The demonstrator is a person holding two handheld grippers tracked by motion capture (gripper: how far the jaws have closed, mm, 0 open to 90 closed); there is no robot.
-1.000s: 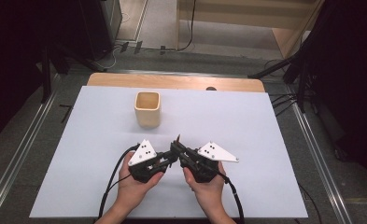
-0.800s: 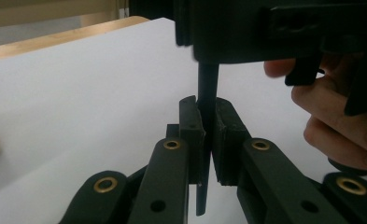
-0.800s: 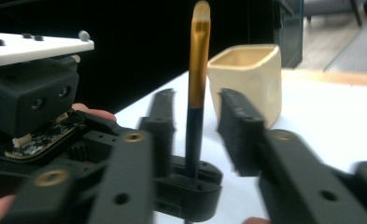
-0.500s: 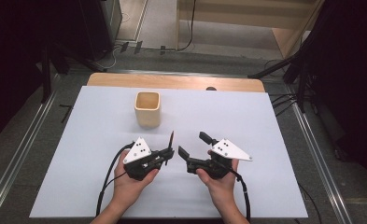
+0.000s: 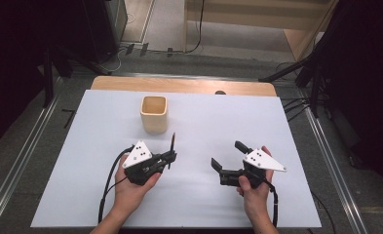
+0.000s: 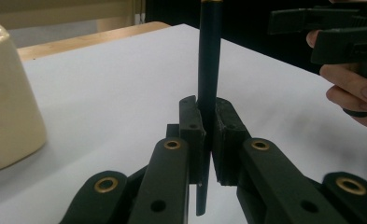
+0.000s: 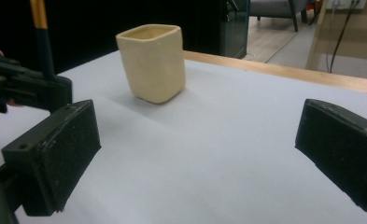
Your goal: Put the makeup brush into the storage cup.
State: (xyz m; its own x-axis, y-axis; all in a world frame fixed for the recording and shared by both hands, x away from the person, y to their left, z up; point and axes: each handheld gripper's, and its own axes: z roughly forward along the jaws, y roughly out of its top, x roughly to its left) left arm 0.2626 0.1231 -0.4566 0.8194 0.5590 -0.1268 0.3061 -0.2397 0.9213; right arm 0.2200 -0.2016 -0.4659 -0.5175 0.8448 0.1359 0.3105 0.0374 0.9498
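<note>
A dark pencil (image 5: 172, 147) stands nearly upright in my left gripper (image 5: 170, 158), which is shut on it at mid-table. In the left gripper view the two pads clamp the pencil (image 6: 209, 70) low on its shaft. My right gripper (image 5: 227, 154) sits a hand's width to the right. Its jaws have just been opening and now stand wide apart with nothing between them (image 7: 200, 158). A cream square cup (image 5: 154, 114) stands upright behind the left gripper. The right gripper view shows the cup (image 7: 153, 60) and the pencil's orange band (image 7: 38, 14).
A white sheet covers the table (image 5: 82, 161), with a wooden strip (image 5: 179, 85) along the far edge. Metal rails run down both sides of the table. Cables trail from both grippers toward the near edge.
Both grippers were together at the pencil. The right gripper has let go, opened wide and moved off to the right. The left gripper keeps the pencil, now more upright.
</note>
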